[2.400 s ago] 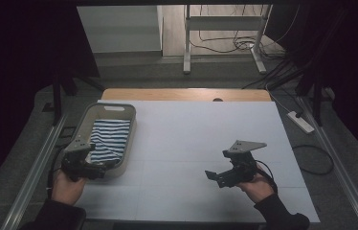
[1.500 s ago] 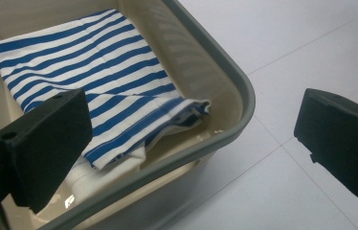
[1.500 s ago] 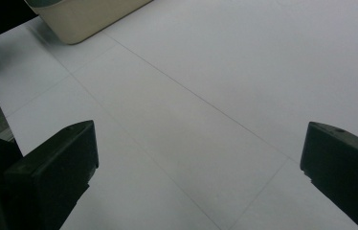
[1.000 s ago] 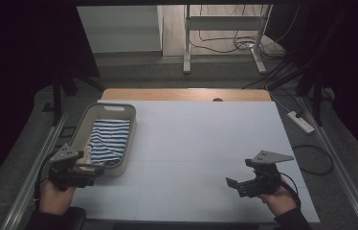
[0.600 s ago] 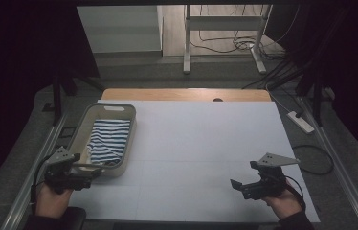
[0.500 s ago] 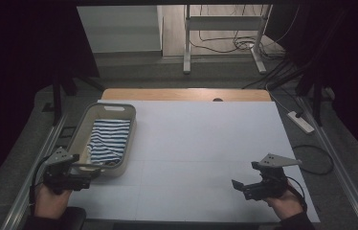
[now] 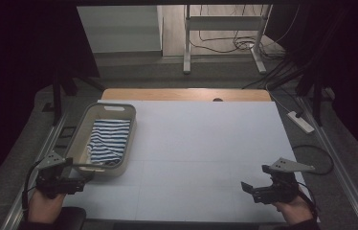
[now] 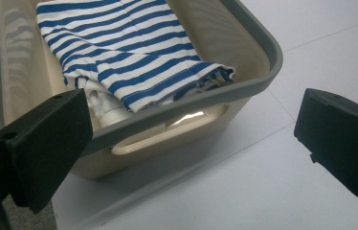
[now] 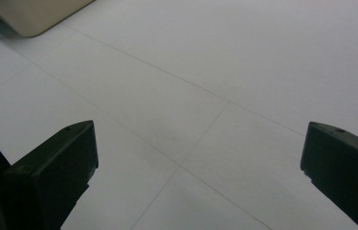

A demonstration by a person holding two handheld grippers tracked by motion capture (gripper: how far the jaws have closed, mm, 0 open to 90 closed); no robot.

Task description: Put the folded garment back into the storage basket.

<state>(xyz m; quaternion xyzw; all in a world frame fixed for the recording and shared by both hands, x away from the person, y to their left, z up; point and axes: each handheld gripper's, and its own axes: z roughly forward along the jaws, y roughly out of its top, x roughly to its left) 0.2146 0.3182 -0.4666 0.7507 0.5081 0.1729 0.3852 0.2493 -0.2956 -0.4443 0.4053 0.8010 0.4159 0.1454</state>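
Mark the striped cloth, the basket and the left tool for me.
striped cloth [image 8: 134, 52], left gripper view, on its folded top.
basket [image 7: 128, 139], high view, on its right rim.
left tool [image 7: 79, 178], high view, midway between its fingertips.

Your left gripper view cuts the beige basket [image 8: 244, 52] off at the top and left edges, so its far end and left wall are out of frame. The striped shirt [image 8: 134, 52] runs past the top edge too, and the basket's near rim hides its lower fold. Something white beneath the shirt is too tucked away to identify. In your right gripper view, a single beige corner of the basket [image 9: 33, 14] pokes in at the top left. From the high view, your left claw [image 7: 79, 172] is dark against the table [image 7: 206, 143] edge, its jaw gap too small to judge there, and both forearms are cropped at the bottom.
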